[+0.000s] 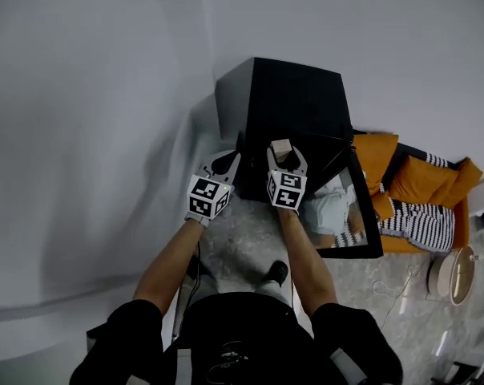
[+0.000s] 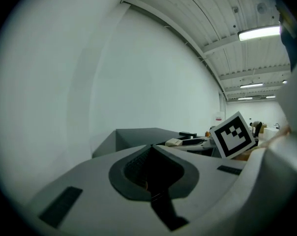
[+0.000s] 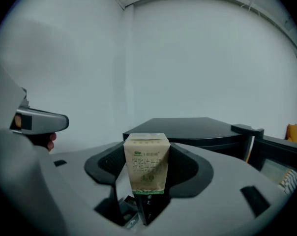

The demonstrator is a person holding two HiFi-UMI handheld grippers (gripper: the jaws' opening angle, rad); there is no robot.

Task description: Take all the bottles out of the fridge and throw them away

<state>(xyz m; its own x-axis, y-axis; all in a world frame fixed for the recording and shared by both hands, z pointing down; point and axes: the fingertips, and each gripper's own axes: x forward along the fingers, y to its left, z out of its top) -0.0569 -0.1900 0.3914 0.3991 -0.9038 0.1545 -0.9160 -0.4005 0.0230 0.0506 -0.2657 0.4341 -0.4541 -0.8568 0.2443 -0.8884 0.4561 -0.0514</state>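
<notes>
Head view: I hold both bare forearms [image 1: 171,257] straight out, side by side. Right gripper [image 1: 283,157] pinches small tan paper carton [image 1: 281,147], just before boxy black fridge [image 1: 294,103]. Left gripper [image 1: 228,164] close beside.

Left gripper view: smooth grey jaws pressed together, nothing inside.

Right gripper view: carton stands upright between jaws.
</notes>
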